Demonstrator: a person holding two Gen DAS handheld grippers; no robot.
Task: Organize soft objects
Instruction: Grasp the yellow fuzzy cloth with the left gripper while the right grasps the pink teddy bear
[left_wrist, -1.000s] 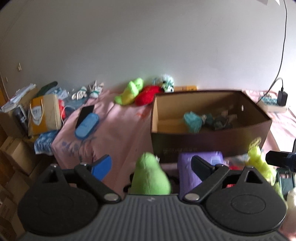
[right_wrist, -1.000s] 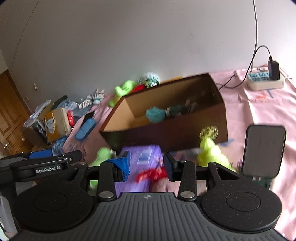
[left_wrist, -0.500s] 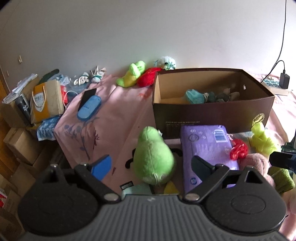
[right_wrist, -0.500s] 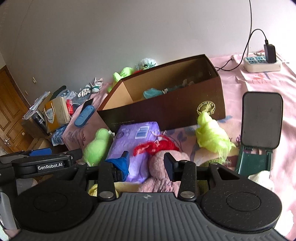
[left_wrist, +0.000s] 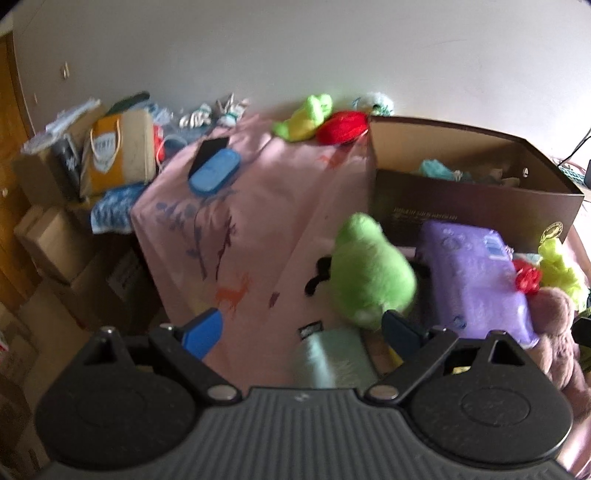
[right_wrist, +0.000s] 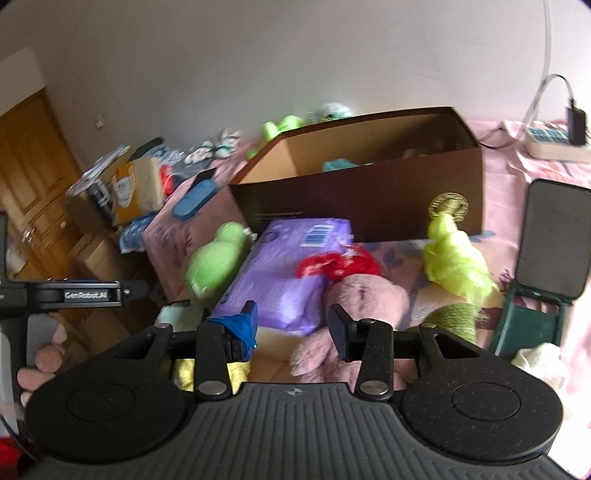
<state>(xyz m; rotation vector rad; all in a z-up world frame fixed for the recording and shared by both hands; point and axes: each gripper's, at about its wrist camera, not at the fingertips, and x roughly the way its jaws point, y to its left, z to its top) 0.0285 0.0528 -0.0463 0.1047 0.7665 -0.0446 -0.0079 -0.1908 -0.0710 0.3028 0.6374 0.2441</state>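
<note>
A brown cardboard box (left_wrist: 476, 206) (right_wrist: 369, 206) stands open on the pink bedspread, with teal and dark soft things inside. In front of it lie a green plush (left_wrist: 369, 266) (right_wrist: 214, 260), a purple soft pack (left_wrist: 476, 273) (right_wrist: 288, 266), a red cloth (right_wrist: 340, 264), a pink plush (right_wrist: 354, 306) and a yellow-green fluffy toy (right_wrist: 454, 258). My left gripper (left_wrist: 301, 328) is open and empty, above the bed near the green plush. My right gripper (right_wrist: 293, 319) is open and empty, just above the pink plush and the purple pack.
A yellow-green toy (left_wrist: 303, 118) and a red toy (left_wrist: 343, 127) lie by the wall. A blue case (left_wrist: 214, 171) lies on the bed's left part. Boxes and a paper bag (left_wrist: 118, 151) stand left of the bed. A power strip (right_wrist: 554, 142) and an open dark case (right_wrist: 546, 258) are at right.
Both grippers have pulled back and up from the box, so more of the bed and the toys in front shows. The left view has swung leftward. Both stay open and empty.
</note>
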